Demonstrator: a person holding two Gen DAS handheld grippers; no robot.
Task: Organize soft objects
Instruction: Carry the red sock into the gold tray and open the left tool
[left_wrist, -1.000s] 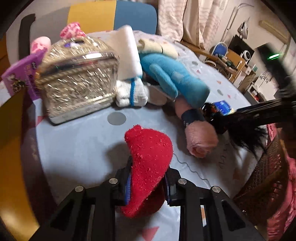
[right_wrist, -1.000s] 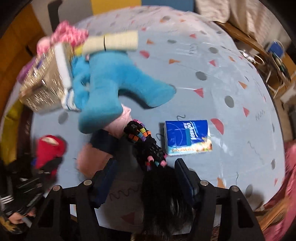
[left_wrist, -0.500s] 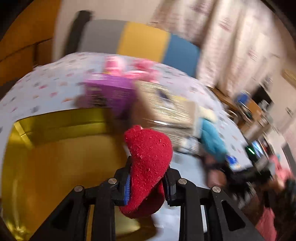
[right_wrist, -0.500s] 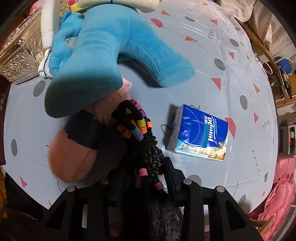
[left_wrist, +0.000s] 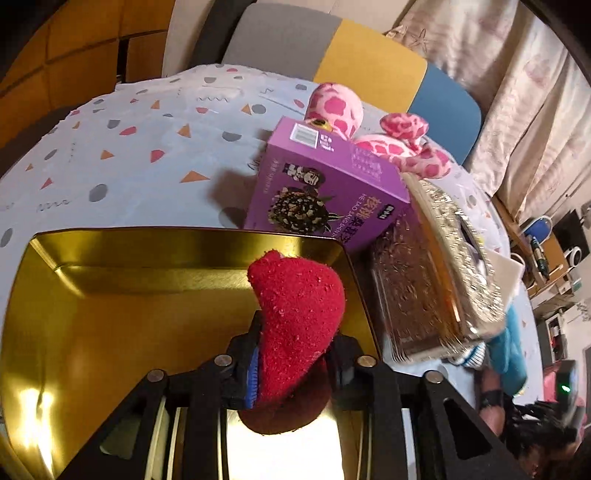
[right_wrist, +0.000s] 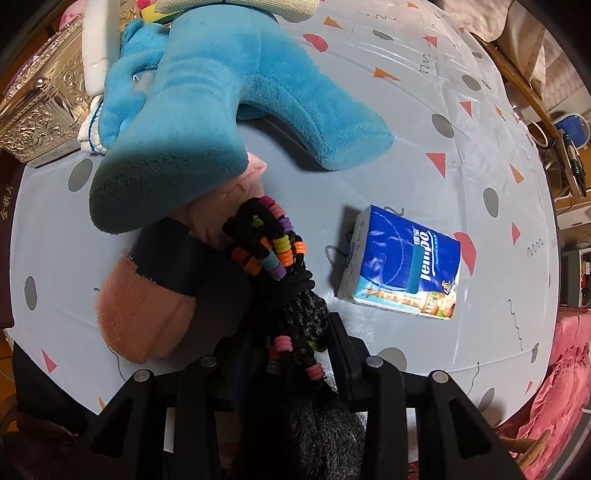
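Over the gold tin (left_wrist: 110, 302), left tool (left_wrist: 295, 354) grips the red plush (left_wrist: 299, 317) — its jaws have just eased slightly; release low and central. Right tool (right_wrist: 291, 350) is clamped on the beaded black braid (right_wrist: 273, 251) — lift straight.

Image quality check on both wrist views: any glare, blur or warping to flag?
Left wrist: bright glare on the gold tray, glitter box slightly smeared, red sock sharp. Right wrist: mostly sharp, fisheye bends the table into a dome, blue plush casts a soft shadow.
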